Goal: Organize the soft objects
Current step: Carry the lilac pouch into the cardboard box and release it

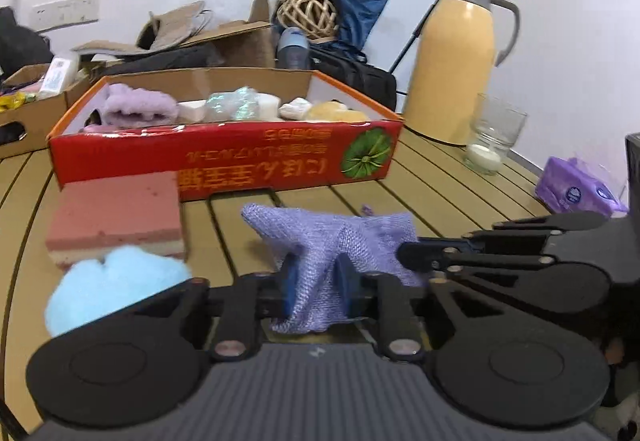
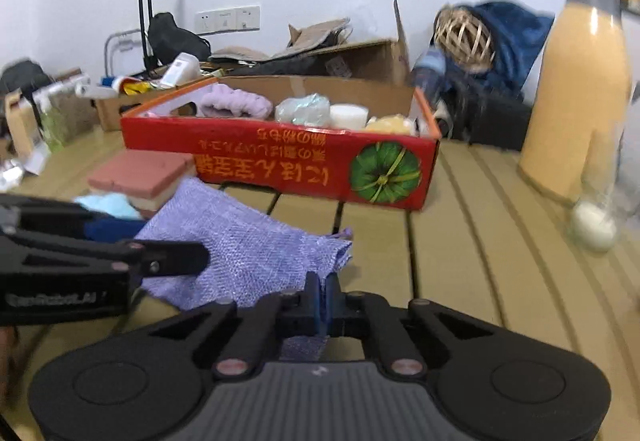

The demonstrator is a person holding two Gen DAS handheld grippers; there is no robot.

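Note:
A purple mesh cloth (image 1: 332, 237) lies on the slatted table in front of the red cardboard box (image 1: 280, 157). My left gripper (image 1: 318, 277) is shut on a bunched fold of the cloth. My right gripper (image 2: 321, 291) is shut on the cloth's (image 2: 240, 241) near right corner; it also shows in the left wrist view (image 1: 404, 253) at the cloth's right edge. The red box (image 2: 300, 165) holds several soft things, among them a lilac fluffy piece (image 1: 136, 107). A pink sponge (image 1: 116, 221) and a light blue fluffy piece (image 1: 108, 285) lie left of the cloth.
A yellow thermos (image 1: 460, 57) and a glass with a candle (image 1: 494, 137) stand at the right. A purple tissue pack (image 1: 576, 189) lies at the far right. Open cardboard boxes (image 1: 224, 41) and bags crowd behind the red box.

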